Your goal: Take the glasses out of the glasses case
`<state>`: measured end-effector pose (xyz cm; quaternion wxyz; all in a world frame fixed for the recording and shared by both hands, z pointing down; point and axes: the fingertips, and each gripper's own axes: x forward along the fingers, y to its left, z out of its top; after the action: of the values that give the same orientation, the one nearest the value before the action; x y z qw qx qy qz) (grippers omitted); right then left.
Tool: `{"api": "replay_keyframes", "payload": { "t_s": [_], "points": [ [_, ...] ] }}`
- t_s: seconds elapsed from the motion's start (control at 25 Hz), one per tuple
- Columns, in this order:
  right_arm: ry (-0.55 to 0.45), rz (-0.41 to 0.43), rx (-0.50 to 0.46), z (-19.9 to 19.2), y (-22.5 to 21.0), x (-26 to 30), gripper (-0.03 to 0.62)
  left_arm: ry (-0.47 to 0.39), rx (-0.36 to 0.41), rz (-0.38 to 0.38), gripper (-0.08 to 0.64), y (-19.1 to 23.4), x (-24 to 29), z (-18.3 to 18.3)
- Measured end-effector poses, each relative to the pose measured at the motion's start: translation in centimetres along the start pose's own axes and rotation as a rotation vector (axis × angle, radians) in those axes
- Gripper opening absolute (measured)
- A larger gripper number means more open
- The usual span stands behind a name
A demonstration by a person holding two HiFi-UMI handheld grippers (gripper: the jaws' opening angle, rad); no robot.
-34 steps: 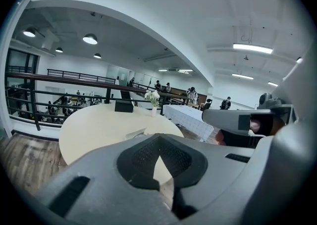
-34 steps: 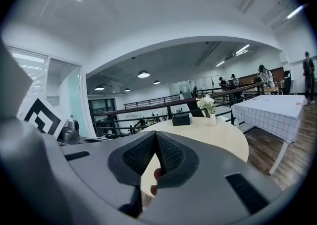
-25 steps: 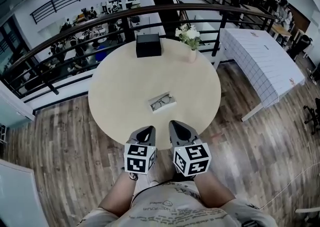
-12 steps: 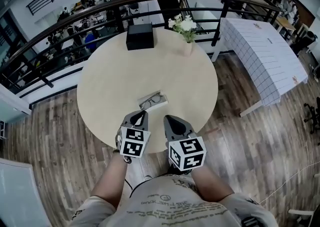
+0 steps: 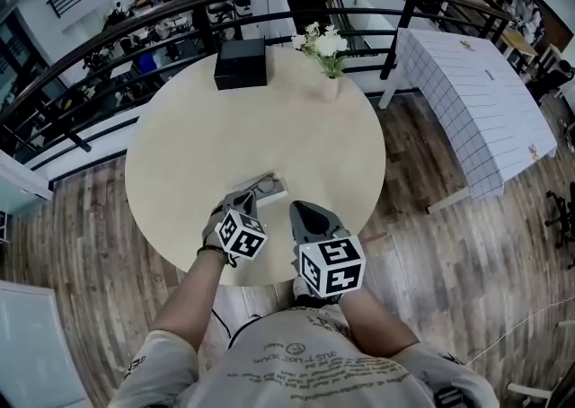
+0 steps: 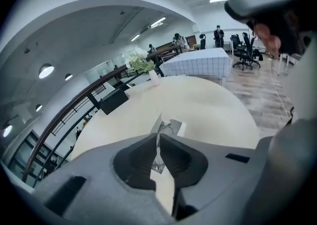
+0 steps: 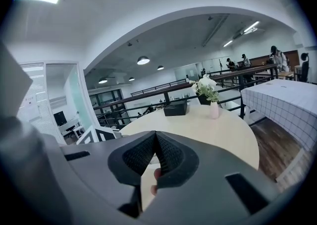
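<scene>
Left gripper (image 6: 157, 138): jaws pressed together bar a hairline slit, nothing pinched. Hangs over the table's near edge, left of centre, tips aimed in across the top.
Table (image 5: 207, 146): round, pale top. Everything below is placed against it.
Black box (image 5: 240, 63): sits on the table at the far edge, left of centre.
Glasses case (image 5: 278, 189): white, open, lying on the table's near half, about centre. The left gripper's tips are right at its near-left end. Can't tell whether they touch.
Glasses (image 6: 167, 129): dark frame, lying inside the open case on the table's near half. Neither gripper is on them.
Right gripper (image 7: 156, 139): jaws closed tip to tip, empty. Over the table's near edge, right of centre, with bare table top under and ahead of the tips.
Vase (image 5: 330, 87): small, pale, upright on the table at the far edge, right of centre, with white flowers (image 5: 321, 42) in it.
Side table (image 5: 476, 92): white cloth with a grid pattern. Stands on the wood floor off the table's right side, well apart.
</scene>
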<state>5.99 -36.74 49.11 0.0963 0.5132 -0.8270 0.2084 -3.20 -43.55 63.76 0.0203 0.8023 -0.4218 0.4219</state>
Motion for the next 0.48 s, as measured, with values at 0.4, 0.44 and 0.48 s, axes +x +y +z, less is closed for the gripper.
{"api": "replay_keyframes", "payload": {
  "t_s": [0.4, 0.44, 0.48],
  "points": [
    [0.047, 0.012, 0.000, 0.2, -5.8, 1.5, 0.009, 0.142, 0.036, 0.030, 0.057, -0.1, 7.2, -2.2],
    [0.050, 0.012, 0.004, 0.2, -5.8, 1.6, 0.009, 0.152, 0.039, 0.034, 0.057, 0.1, 7.2, -2.6],
    [0.054, 0.012, 0.007, 0.4, -5.5, 1.6, 0.009, 0.162, 0.045, 0.038, 0.057, 0.4, 7.1, -3.0]
  ]
}}
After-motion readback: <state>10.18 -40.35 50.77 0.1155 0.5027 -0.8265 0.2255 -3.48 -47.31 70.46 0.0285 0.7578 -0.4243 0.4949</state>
